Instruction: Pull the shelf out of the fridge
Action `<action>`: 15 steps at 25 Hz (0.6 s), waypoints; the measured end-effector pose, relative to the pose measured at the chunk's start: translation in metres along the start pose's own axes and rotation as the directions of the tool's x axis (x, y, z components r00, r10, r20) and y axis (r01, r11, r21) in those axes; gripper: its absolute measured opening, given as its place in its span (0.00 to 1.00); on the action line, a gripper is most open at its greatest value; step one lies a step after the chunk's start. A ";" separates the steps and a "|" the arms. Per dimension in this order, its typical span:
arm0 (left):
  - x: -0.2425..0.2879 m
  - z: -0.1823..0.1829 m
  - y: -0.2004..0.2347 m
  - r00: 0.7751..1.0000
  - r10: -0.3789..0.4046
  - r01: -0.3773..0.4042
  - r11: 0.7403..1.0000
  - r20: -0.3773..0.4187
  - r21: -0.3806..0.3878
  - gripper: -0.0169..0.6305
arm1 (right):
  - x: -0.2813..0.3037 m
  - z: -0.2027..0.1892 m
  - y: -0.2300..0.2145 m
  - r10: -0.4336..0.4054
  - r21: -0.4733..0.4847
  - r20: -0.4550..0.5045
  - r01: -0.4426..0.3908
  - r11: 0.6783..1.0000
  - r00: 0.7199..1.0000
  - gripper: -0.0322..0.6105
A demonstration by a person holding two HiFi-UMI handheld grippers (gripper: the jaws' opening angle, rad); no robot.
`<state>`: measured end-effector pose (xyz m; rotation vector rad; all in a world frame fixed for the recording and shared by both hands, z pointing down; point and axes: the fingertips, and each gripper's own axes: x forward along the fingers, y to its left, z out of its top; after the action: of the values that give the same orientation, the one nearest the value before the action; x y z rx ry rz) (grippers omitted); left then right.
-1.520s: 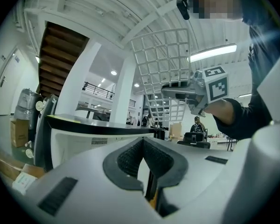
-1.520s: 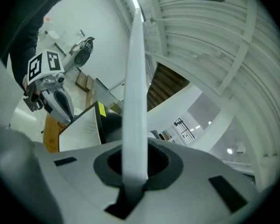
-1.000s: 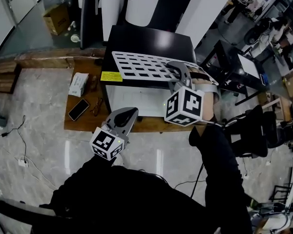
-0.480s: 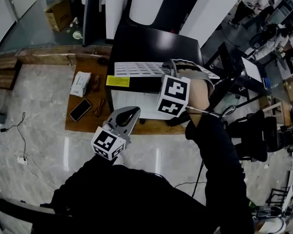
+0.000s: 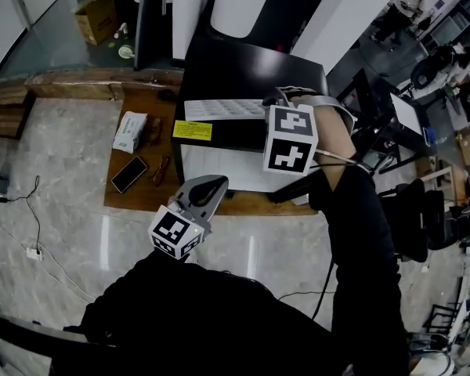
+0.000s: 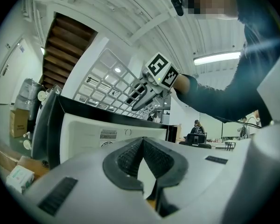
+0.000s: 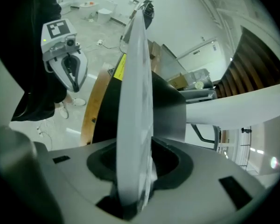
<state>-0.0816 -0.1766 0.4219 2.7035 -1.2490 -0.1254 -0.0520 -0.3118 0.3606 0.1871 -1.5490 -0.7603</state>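
Shelf [image 5: 219, 110] is seen out of the fridge [image 5: 251, 65], propped on its top.
The right gripper's [image 7: 133, 167] jaws, just opened, are loose around the shelf's edge; the left gripper [image 6: 142, 146] is closed, empty. Released unsettled, the shelf could be sent sliding off.

Bright overhead light w/ fisheye edges

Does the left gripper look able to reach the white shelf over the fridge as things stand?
Probably yes: the left gripper, shut and empty, hangs before the fridge, and nothing stands between it and the bare left part of the shelf.
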 end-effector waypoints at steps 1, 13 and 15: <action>0.000 -0.002 -0.001 1.000 -0.003 0.003 1.000 -0.003 -0.002 0.04 | -0.001 0.000 0.006 0.048 -0.013 0.007 -0.048 0.999 0.999 0.33; -0.006 -0.005 -0.004 0.999 -0.030 0.029 0.999 -0.016 -0.027 0.04 | -0.011 0.003 0.061 0.439 -0.036 0.085 -0.438 0.898 0.894 0.68; -0.007 -0.004 -0.003 1.000 -0.027 0.026 0.999 -0.015 -0.027 0.04 | -0.005 0.006 0.067 0.458 -0.043 0.091 -0.456 0.889 0.884 0.69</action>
<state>-0.0835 -0.1693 0.4255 2.6939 -1.1992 -0.1238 -0.0353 -0.2555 0.3942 -0.2332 -1.5957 -0.4118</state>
